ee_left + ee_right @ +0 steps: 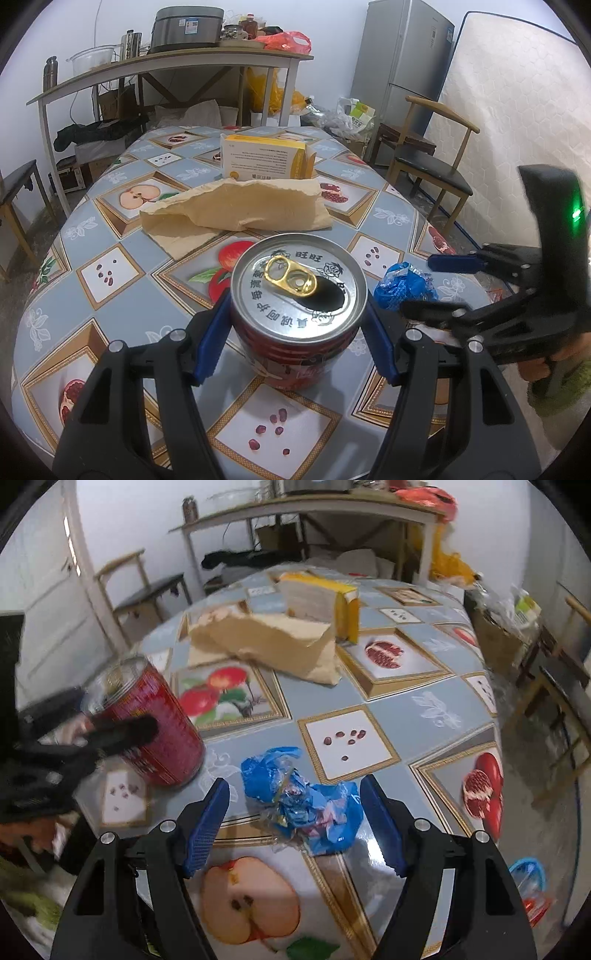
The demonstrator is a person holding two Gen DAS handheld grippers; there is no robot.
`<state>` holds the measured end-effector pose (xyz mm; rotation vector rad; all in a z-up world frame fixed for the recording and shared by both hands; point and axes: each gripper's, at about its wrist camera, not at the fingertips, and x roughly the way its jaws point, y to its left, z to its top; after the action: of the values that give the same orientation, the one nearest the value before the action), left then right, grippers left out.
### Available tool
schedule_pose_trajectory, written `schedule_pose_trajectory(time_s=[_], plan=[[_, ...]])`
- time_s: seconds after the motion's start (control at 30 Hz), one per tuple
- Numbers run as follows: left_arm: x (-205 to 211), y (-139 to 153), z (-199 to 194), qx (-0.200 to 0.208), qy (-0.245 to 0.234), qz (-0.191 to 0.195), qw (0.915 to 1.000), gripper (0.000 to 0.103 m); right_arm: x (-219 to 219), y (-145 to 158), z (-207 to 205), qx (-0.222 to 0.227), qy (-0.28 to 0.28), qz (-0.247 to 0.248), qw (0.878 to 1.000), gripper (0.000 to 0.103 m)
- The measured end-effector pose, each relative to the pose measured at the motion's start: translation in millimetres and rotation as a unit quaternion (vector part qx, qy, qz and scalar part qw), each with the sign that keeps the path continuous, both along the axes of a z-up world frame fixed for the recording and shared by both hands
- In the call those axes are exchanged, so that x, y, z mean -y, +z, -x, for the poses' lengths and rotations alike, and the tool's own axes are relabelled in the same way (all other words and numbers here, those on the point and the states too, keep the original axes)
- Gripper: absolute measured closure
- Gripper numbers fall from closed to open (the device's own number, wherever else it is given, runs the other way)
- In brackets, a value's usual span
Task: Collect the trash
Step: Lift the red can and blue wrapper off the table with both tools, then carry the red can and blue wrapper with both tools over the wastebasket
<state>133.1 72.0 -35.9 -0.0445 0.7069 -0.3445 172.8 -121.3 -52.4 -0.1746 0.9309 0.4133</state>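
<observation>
A red drink can [295,321] with a silver top and gold pull tab stands between the blue pads of my left gripper [291,332], which is shut on it. The can [159,723] is tilted in the right wrist view, held by the left gripper [122,734]. A crumpled blue plastic wrapper [303,805] lies on the table between the open fingers of my right gripper [295,823]. It also shows in the left wrist view [404,286] beside the right gripper [424,284].
A torn brown paper bag [236,210] and a yellow-and-white box [266,157] lie further back on the fruit-patterned tablecloth [110,273]. A wooden chair [432,158], a fridge [402,59] and a mattress [517,122] stand to the right. A cluttered shelf table [166,62] stands behind.
</observation>
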Motion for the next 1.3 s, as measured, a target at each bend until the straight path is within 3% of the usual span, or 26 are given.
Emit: schedule_pose_trajectory(time_s=[0.03, 0.13, 0.23, 0.57, 0.8, 1.3], plan=[[0, 0, 0, -0.001, 0.001, 0.0, 1.0, 0.04, -1, -3, -2, -0.002, 0.002, 0.007, 1.0, 0.048], [0, 0, 0, -0.001, -0.001, -0.001, 1.0, 0.04, -1, -12, -6, -0.02, 0.001, 0.01, 1.0, 0.069], [0, 0, 0, -0.001, 0.0, 0.003, 1.0, 0.04, 3, -14, -4, -0.026, -0.004, -0.007, 1.0, 0.076], [6, 0, 3, -0.006, -0.008, 0.01, 0.9999, 0.041, 30, -4, 9, -0.035, -0.052, -0.067, 0.996, 0.08], [20, 16, 8, 0.01, -0.022, 0.012, 0.9996, 0.041, 47, 6, 21, -0.028, -0.073, -0.102, 0.992, 0.081], [106, 59, 8, 0.028, -0.118, 0.026, 0.9922, 0.041, 125, 39, 64, 0.026, -0.166, -0.175, 0.97, 0.081]])
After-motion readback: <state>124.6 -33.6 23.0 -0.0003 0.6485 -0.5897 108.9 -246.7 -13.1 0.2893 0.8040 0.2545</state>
